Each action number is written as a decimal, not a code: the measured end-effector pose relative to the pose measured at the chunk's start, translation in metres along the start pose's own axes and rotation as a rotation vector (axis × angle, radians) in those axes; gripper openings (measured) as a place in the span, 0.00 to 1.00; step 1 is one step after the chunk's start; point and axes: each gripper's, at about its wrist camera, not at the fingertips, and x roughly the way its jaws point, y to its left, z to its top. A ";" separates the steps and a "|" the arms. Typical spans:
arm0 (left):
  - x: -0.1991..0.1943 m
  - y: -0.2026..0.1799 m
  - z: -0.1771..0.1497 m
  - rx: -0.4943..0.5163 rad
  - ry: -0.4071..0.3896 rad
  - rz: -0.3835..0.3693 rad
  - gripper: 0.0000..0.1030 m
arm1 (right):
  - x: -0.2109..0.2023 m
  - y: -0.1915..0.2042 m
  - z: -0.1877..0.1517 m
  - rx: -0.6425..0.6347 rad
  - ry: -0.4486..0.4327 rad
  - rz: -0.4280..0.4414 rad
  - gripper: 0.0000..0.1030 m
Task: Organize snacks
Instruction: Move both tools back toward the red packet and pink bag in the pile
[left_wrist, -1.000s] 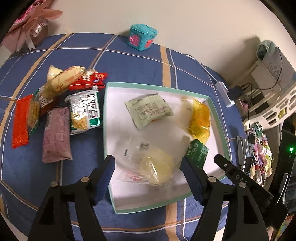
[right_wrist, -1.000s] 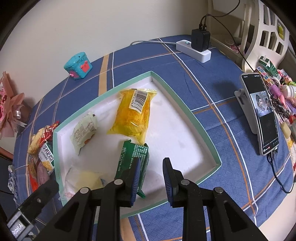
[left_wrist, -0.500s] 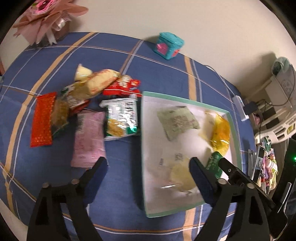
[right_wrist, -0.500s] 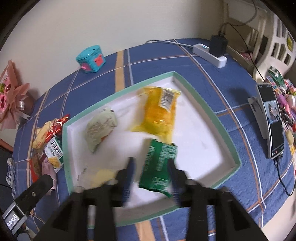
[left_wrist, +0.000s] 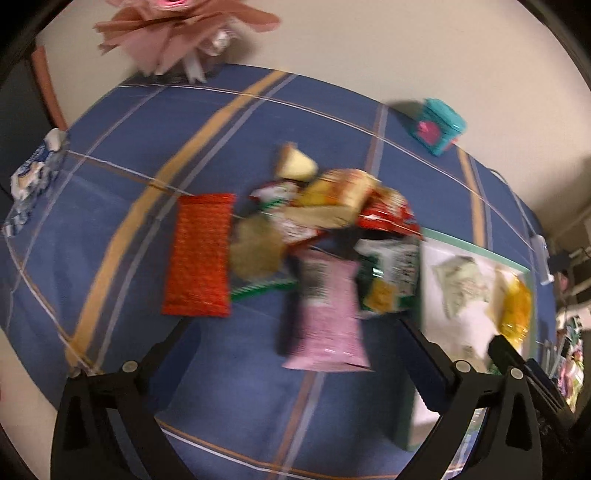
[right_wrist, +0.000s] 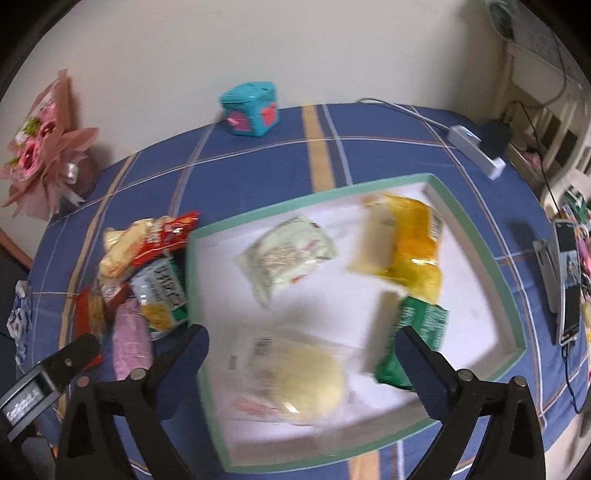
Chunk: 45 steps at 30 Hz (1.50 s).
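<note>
My left gripper (left_wrist: 297, 326) hovers over the loose snack pile on the blue checked cloth. Its jaws are opening, and the pink packet (left_wrist: 328, 317) lies below between them, untouched. A red packet (left_wrist: 199, 254) and a green-white packet (left_wrist: 391, 277) lie beside it. My right gripper (right_wrist: 301, 332) hangs over the white tray (right_wrist: 476, 251), its jaws opening, with nothing pressed between them. In the tray lie a clear-wrapped bun (right_wrist: 303, 376), a dark green packet (right_wrist: 421, 325), a yellow packet (right_wrist: 402, 247) and a pale green packet (right_wrist: 288, 258).
A teal box (right_wrist: 251, 110) stands at the table's far edge by the wall. A pink bouquet (right_wrist: 44, 147) sits far left. A power strip (right_wrist: 476, 151) and a phone on a stand (right_wrist: 569, 288) are at the right. A crumpled wrapper (left_wrist: 33, 173) lies at the left edge.
My left gripper swung left from over the tray to the snack pile and widened. My right gripper let go of the dark green packet, opened wide and shifted left over the tray.
</note>
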 end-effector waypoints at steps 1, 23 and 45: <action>0.000 0.007 0.002 -0.005 -0.003 0.012 1.00 | 0.000 0.006 0.000 -0.007 -0.001 0.003 1.00; -0.015 0.142 0.032 -0.174 -0.110 0.193 1.00 | 0.008 0.155 -0.028 -0.268 0.008 0.161 1.00; 0.060 0.088 0.035 -0.074 0.049 0.112 0.99 | 0.077 0.169 -0.050 -0.347 0.175 0.091 1.00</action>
